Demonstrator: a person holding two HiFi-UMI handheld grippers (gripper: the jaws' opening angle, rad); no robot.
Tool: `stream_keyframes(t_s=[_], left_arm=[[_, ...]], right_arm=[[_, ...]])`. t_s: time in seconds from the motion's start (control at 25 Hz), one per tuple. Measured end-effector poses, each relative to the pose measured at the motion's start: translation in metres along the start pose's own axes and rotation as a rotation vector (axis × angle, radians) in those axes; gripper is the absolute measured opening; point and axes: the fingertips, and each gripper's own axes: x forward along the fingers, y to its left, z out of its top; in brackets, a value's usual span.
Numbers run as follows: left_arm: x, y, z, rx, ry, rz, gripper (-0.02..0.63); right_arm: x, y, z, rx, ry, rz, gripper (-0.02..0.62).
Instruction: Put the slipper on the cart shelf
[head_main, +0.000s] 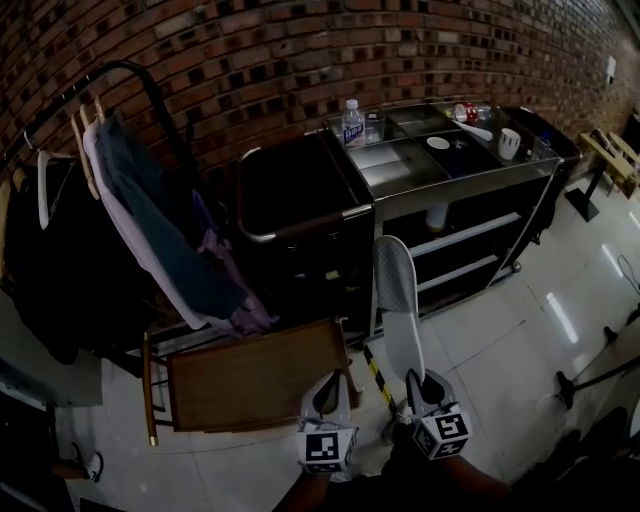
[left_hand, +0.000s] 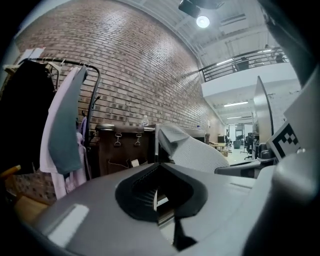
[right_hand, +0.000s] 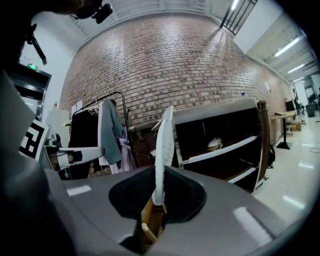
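Note:
A white slipper (head_main: 397, 300) stands on end in front of the cart, my right gripper (head_main: 420, 385) shut on its lower end. In the right gripper view the slipper (right_hand: 162, 150) shows edge-on, rising from between the jaws of the right gripper (right_hand: 159, 200). The dark cart's open shelves (head_main: 465, 238) lie just beyond it, and the same shelves (right_hand: 225, 150) fill the right of the right gripper view. My left gripper (head_main: 327, 395) hangs beside the right one, jaws together with nothing in them. In its own view the left gripper (left_hand: 157, 192) points at the cart, with the slipper (left_hand: 195, 150) to its right.
The cart's metal top (head_main: 400, 165) carries a bottle (head_main: 352, 122), cups and bowls. Another pale slipper (right_hand: 215, 144) lies on the upper shelf. A clothes rack with hanging garments (head_main: 150, 230) stands at the left. A wooden tray (head_main: 255, 375) sits low in front of it.

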Motion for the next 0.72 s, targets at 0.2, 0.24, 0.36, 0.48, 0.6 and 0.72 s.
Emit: stream_keyframes(t_s=[0.2,0.24,0.36,0.48,0.6,0.72], left_arm=[[0.028,-0.035,0.002,-0.001,0.033,-0.064,0.014],[0.035,-0.043,0.001,0.004,0.037,-0.079,0.014],[0.059,-0.061,-0.005,0.025,0.04,-0.117,0.014],[0.085,-0.07,-0.011,0.031,0.054,-0.113,0.014],[0.11,-0.071,-0.019,0.031,0.055,-0.086,0.014],[0.135,-0.067,-0.019,0.044,0.066,-0.037,0.014]], right_arm=[[-0.01,-0.033,0.001,0.002,0.025,-0.042,0.04],[-0.011,-0.042,0.001,0.001,0.03,-0.052,0.041],[-0.01,-0.069,-0.004,0.006,0.047,-0.079,0.041],[0.004,-0.093,-0.01,0.016,0.074,-0.072,0.041],[0.025,-0.114,-0.017,0.023,0.11,-0.038,0.041],[0.054,-0.134,-0.018,0.022,0.142,0.008,0.041]])
